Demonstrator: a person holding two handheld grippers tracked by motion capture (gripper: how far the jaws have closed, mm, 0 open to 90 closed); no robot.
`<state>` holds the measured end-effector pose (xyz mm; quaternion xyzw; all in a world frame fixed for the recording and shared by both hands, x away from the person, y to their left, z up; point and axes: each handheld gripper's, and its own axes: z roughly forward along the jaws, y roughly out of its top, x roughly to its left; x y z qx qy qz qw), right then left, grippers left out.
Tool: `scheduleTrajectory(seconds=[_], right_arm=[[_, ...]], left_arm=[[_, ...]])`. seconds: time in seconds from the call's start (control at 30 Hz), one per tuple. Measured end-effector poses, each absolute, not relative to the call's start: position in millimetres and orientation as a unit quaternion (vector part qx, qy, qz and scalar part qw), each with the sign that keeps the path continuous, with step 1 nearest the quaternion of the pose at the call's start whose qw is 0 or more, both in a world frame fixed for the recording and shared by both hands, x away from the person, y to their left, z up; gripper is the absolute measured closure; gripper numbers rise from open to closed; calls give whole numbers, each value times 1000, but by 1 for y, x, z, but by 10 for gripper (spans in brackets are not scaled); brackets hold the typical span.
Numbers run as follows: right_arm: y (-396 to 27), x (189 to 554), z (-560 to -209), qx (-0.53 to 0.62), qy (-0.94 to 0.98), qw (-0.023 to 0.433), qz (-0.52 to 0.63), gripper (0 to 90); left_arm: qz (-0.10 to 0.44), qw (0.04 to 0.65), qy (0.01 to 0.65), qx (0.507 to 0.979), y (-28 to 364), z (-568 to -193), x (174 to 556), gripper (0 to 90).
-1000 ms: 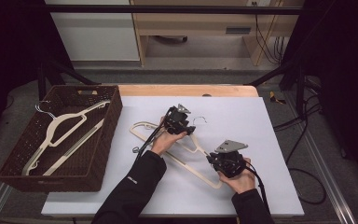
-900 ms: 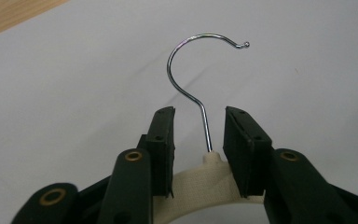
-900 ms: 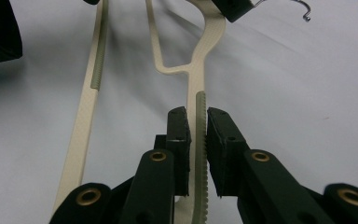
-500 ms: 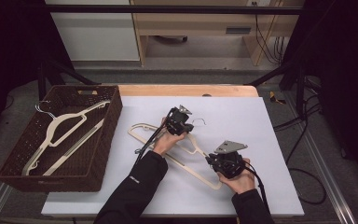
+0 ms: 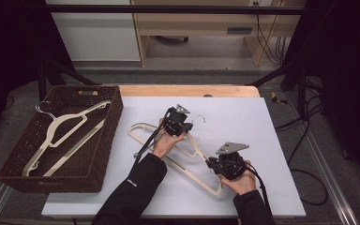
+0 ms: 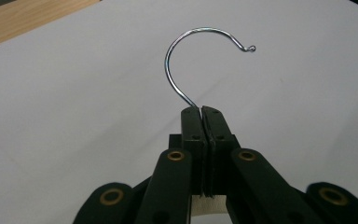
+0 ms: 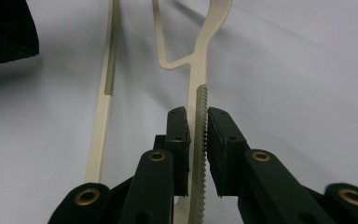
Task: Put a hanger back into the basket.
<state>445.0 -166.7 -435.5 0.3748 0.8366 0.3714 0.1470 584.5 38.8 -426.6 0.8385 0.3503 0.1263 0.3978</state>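
Left hand-held gripper (image 5: 183, 123) is clamping fully closed on the wire hook (image 6: 193, 65) of the cream hanger (image 5: 187, 150); in the left gripper view its jaws are meeting on the base of the hook, having just been closing, with the wire pinched between them. Right hand-held gripper (image 5: 215, 165) is gripping the hanger's lower arm near the end; in the right gripper view the pads are sitting against both sides of the ribbed strip (image 7: 199, 135), nearly closed. The hanger is lying flat near the middle of the white worktop (image 5: 272, 140), hook pointing toward the far edge, its right arm running toward the near right corner. A brown wicker basket (image 5: 104, 154) is sitting at the worktop's left edge, holding another cream hanger (image 5: 68, 129). Both of the person's hands are coming in from the near edge, dark sleeves (image 5: 133, 192) showing.
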Motion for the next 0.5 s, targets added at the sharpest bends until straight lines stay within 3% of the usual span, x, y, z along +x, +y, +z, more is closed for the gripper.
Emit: scheduleTrajectory(seconds=[0.37, 0.5], right_arm=[[-165, 448, -444, 390, 834, 118, 372, 795], [-165, 447, -440, 394, 825, 105, 391, 725]], left_arm=[[145, 422, 345, 826, 51, -413, 566, 887], [154, 422, 340, 826, 53, -410, 559, 887]])
